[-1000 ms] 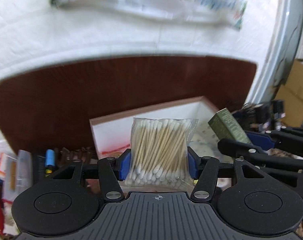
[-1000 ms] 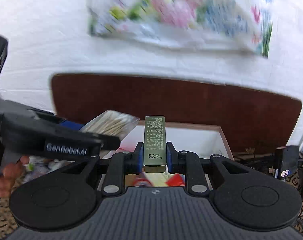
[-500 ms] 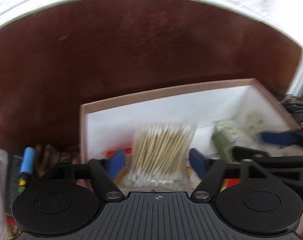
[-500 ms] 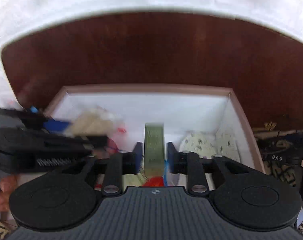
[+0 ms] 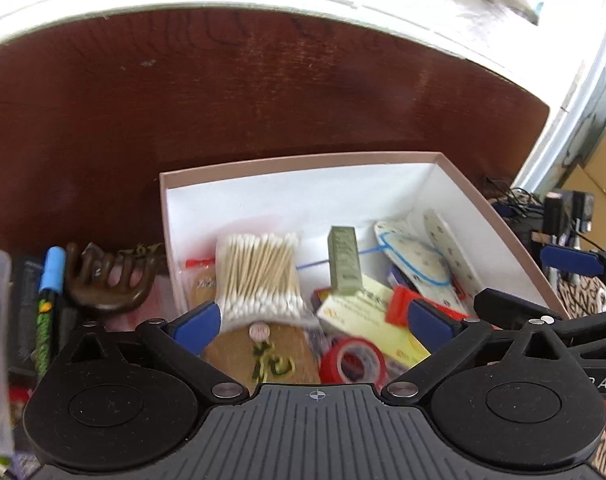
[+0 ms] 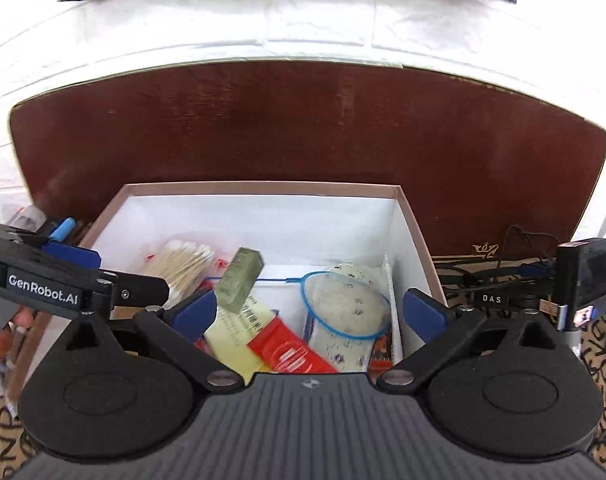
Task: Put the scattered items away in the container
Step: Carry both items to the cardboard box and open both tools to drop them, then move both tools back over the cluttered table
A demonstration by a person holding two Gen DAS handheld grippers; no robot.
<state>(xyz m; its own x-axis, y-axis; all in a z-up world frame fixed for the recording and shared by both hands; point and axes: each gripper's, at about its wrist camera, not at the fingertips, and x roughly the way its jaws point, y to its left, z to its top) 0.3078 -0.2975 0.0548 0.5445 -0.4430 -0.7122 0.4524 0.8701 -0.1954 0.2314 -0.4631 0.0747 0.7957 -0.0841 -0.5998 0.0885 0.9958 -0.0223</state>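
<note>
Both claws, left claw point(image 5: 311, 322) and right claw point(image 6: 309, 310), opening, nothing gripped: cotton swabs point(image 5: 259, 276) and green box point(image 6: 239, 280) dropping into container point(image 6: 259, 189). Next I fetch the hair claw clip point(image 5: 107, 284).

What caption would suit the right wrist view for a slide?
Right gripper opening above the box, olive carton released beside cotton swabs.

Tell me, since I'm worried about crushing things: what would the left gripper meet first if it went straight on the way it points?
Probably the bag of cotton swabs, lying in the box just ahead of the left gripper, whose jaws are opening; depth is unclear.
</note>
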